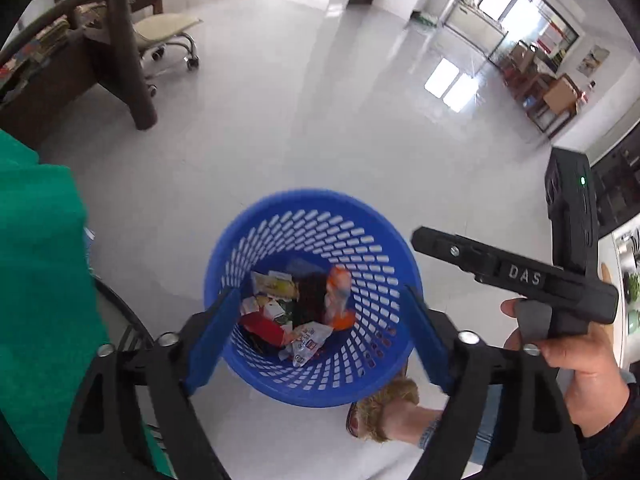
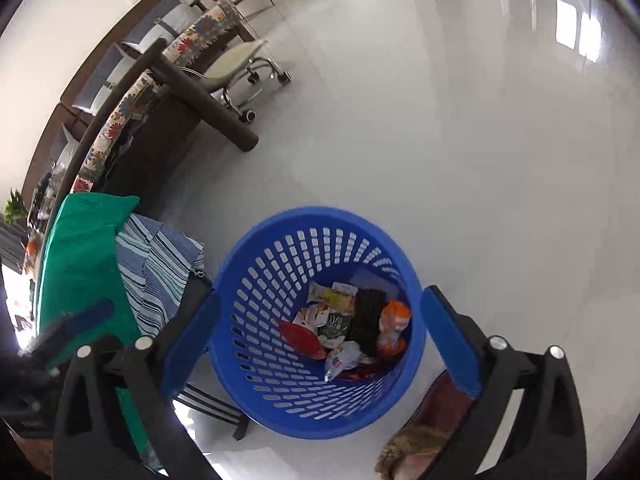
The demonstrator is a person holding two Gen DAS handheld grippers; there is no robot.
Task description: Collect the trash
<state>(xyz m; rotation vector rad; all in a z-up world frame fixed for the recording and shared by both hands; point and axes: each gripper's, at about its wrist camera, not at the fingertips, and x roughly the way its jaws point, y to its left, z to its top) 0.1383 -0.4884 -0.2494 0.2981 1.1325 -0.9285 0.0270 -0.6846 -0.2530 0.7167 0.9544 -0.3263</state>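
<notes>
A blue perforated basket [image 1: 356,240] stands on the white floor and holds several snack wrappers [image 1: 298,312]. My left gripper [image 1: 320,336] is open and empty, hovering above the basket with a blue finger [image 1: 210,340] on each side. An orange wrapper [image 1: 338,292] is blurred over the basket's inside. In the right wrist view the basket [image 2: 280,240] and wrappers [image 2: 344,328] lie below my right gripper [image 2: 320,344], which is open and empty. The right gripper's body [image 1: 516,276] shows in the left wrist view, held in a hand.
A table edge with a green cloth [image 1: 40,280] and a striped cloth [image 2: 160,264] is at the left. A dark desk [image 1: 120,52] and a wheeled chair [image 1: 168,36] stand farther back. The person's furry slipper [image 1: 384,412] is beside the basket.
</notes>
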